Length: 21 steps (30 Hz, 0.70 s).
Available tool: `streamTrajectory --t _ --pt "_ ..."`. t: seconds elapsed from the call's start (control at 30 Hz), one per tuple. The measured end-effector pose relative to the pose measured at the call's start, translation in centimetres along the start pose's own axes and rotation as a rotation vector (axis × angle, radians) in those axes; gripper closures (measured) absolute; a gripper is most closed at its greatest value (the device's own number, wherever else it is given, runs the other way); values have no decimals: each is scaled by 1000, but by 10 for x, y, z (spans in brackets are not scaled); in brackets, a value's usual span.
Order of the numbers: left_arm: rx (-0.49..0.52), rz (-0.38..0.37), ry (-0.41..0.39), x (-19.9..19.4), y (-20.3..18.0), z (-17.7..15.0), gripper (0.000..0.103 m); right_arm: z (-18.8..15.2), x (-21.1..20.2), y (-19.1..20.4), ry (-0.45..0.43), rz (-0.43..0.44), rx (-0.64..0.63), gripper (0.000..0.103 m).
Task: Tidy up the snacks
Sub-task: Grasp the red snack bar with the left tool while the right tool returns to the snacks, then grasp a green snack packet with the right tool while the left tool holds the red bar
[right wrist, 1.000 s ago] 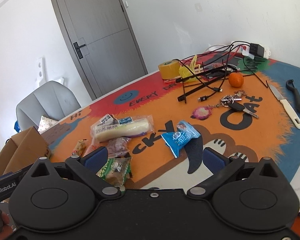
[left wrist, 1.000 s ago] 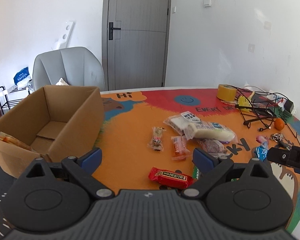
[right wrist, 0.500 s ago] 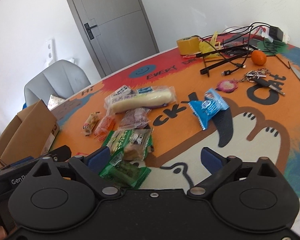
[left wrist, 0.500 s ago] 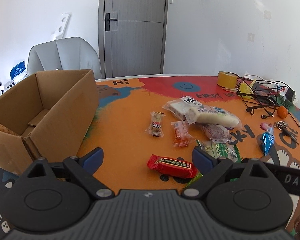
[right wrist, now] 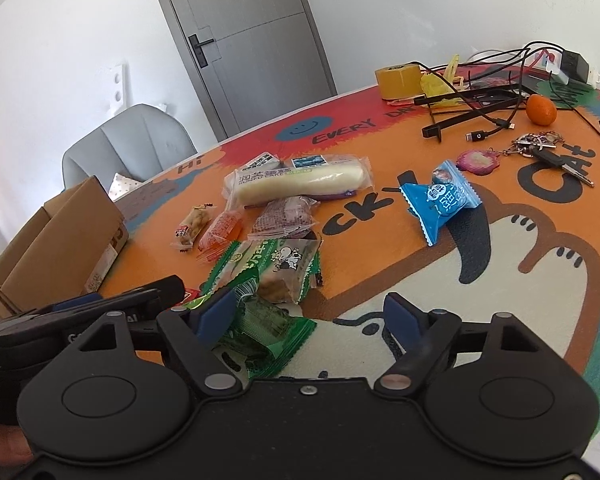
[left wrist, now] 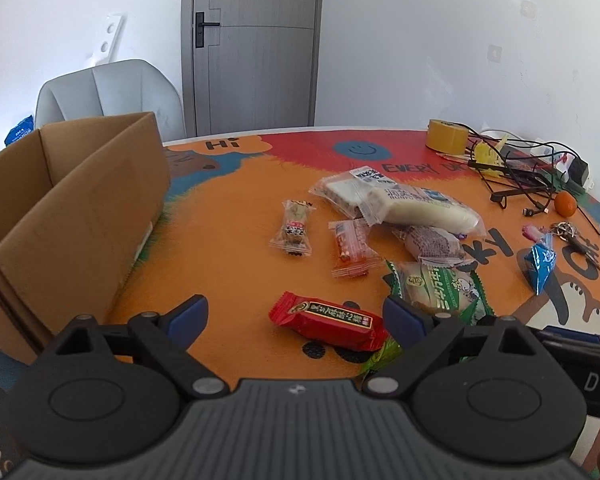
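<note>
Two hand-held grippers hang low over a round table with a bright orange cartoon mat [left wrist: 228, 264]. The left gripper [left wrist: 292, 314] has its blue-tipped jaws wide apart, and a shiny red snack bar [left wrist: 327, 322] lies flat on the mat between them, close to the right finger, with nothing pressing on it. To the left of this gripper stands an open brown cardboard box [left wrist: 72, 216]; its near corner is cut off by the picture edge and its inside is mostly hidden. Ahead lie a small clear peanut candy pack [left wrist: 293, 229], an orange candy pack [left wrist: 350, 246], a long white cake roll in clear wrap [left wrist: 412, 208] and a green-edged cookie pack [left wrist: 436, 286]. The right gripper [right wrist: 310, 314] has just been closing its jaws, but they are still apart; a crinkly green snack bag [right wrist: 266, 330] lies between them, beside the left finger, and I cannot tell if that finger touches it. Just ahead of it the green-edged cookie pack leans on the bag. A blue candy bag [right wrist: 440, 202] sits farther ahead to the right. Far ahead are a yellow tape roll [right wrist: 398, 80], tangled black cables [right wrist: 484, 108], a small orange fruit [right wrist: 541, 109] and a bunch of keys [right wrist: 540, 150]. The left gripper's black body blocks the right gripper's lower left view, and a bit of a hand [right wrist: 4, 450] shows at that corner.
</note>
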<state>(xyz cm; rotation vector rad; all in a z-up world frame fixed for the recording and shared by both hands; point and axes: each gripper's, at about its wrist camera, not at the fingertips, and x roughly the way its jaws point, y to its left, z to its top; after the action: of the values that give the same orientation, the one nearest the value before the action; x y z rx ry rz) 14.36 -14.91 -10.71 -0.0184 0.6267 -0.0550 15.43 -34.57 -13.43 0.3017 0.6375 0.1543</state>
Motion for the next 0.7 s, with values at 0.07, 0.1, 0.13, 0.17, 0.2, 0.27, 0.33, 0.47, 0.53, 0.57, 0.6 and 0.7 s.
streamTrajectory --t 0.07,0.1,0.13,0.17,0.2,0.27,0.33,0.47,0.53,0.57,0.6,0.7 --pt "6 -11 2 3 -2 -1 9 0 0 -1 -2 -2 -1 23" --pt "9 -15 3 6 -4 -1 10 1 0 -2 -3 -5 0 23" --pt "10 -15 7 8 -5 -1 12 2 -1 -3 -4 -9 3 23" --pt "6 -17 13 11 -6 -1 13 2 -1 -5 -5 -15 8 23" --pt "0 -22 20 13 -6 -2 18 3 -2 -6 -6 -18 12 23" --pt "-15 -51 27 16 -5 -4 27 4 -2 -9 -7 -26 18 23" --pt "-14 -63 22 17 -5 -4 42 6 -2 -10 -8 -35 22 23" --pt "-17 -86 16 14 -2 -5 53 7 -2 -7 -7 -36 21 23" --pt "-15 -82 15 12 0 -5 56 7 -2 -5 -8 -22 21 23" --pt "-17 -83 14 10 2 -6 57 6 -2 -2 -9 -15 14 23" --pt "-25 -86 13 9 4 -6 59 6 -2 0 -9 -10 6 23" --pt "-45 -72 16 5 12 -6 60 4 0 6 -2 -4 -7 23"
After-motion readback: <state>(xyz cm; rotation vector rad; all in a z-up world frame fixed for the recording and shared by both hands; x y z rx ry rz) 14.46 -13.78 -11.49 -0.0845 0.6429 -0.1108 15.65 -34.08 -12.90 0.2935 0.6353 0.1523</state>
